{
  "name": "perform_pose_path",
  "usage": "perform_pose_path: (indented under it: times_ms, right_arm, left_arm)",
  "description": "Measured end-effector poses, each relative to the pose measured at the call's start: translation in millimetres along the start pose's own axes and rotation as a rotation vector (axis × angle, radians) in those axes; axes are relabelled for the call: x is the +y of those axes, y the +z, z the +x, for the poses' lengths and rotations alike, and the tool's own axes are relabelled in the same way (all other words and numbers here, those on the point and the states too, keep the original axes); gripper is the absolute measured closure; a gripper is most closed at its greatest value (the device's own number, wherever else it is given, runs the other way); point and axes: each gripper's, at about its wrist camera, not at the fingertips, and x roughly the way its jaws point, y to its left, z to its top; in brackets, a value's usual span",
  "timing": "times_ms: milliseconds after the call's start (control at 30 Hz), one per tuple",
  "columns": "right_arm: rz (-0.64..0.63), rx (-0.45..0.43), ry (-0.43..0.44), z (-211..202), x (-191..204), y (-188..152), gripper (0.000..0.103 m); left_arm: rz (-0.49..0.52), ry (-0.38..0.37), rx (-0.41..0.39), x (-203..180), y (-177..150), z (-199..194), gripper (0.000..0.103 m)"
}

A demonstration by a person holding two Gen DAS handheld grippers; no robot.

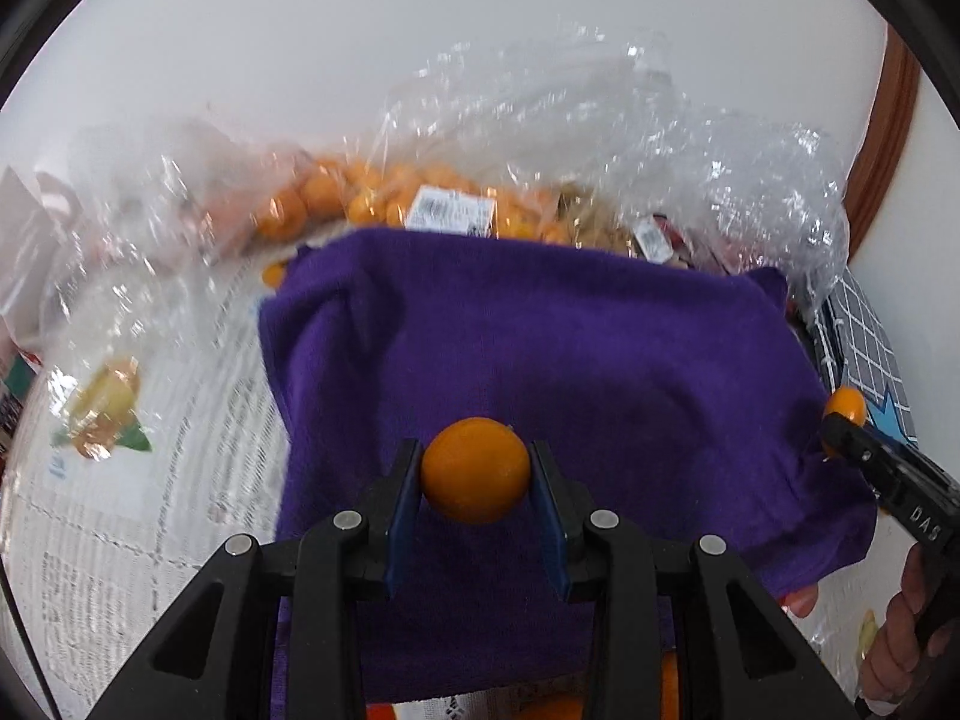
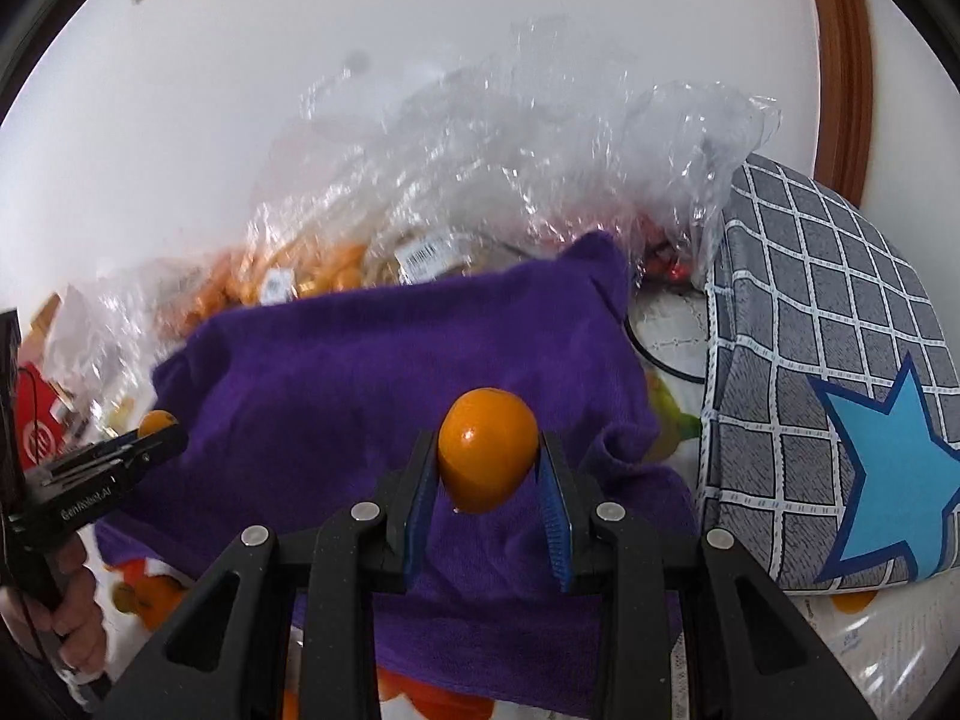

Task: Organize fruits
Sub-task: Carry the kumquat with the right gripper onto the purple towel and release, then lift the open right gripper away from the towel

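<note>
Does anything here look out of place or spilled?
One small orange fruit lies loose on the table by the purple cloth's far corner, outside the clear bag of fruit. Nothing else stands out.

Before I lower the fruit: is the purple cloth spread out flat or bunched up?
Mostly spread. The purple cloth lies open over the table, with folds and rumpled edges at its right side and far corner.

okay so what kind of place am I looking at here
Probably a home table: clear plastic bags of small oranges with store labels, a purple cloth spread as a work surface, and a grey checked cushion beside it.
</note>
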Motion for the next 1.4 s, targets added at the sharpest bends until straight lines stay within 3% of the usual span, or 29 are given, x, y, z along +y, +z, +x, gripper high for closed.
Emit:
perform_pose_path:
  times_ms: [500, 733, 933, 1000, 1067, 1133, 1400]
  right_arm:
    - [-0.018, 0.095, -0.004, 26.8, -3.9, -15.2, 0.071]
    - [-0.031, 0.097, -0.012, 27.8, -1.9, -17.5, 0.071]
    - [-0.026, 0.073, 0.003, 20.9, -1.4, -17.4, 0.070]
    - [-0.028, 0.053, 0.012, 15.2, -1.0, -17.6, 0.063]
    - [-0.032, 0.027, 0.012, 10.7, 0.2, -17.2, 0.058]
    - [-0.031, -0.002, -0.005, 5.8, 0.7, -16.6, 0.052]
    - [-0.025, -0.045, -0.051, -5.0, 2.0, -11.9, 0.052]
  left_arm:
    - [0.023, 0.017, 0.049, -8.8, -4.6, 7.5, 0.070]
    - [0.034, 0.015, 0.051, -11.8, -5.5, 9.1, 0.070]
    - [0.039, 0.018, 0.048, -14.3, -6.5, 9.3, 0.069]
    - [0.038, 0.009, 0.040, -14.0, -6.5, 7.3, 0.067]
    - [0.035, 0.003, 0.034, -14.0, -5.5, 4.6, 0.055]
    - [0.032, 0.001, 0.015, -13.7, -5.1, 0.3, 0.053]
    - [0.012, 0.014, -0.026, -14.0, -2.2, -12.8, 0.053]
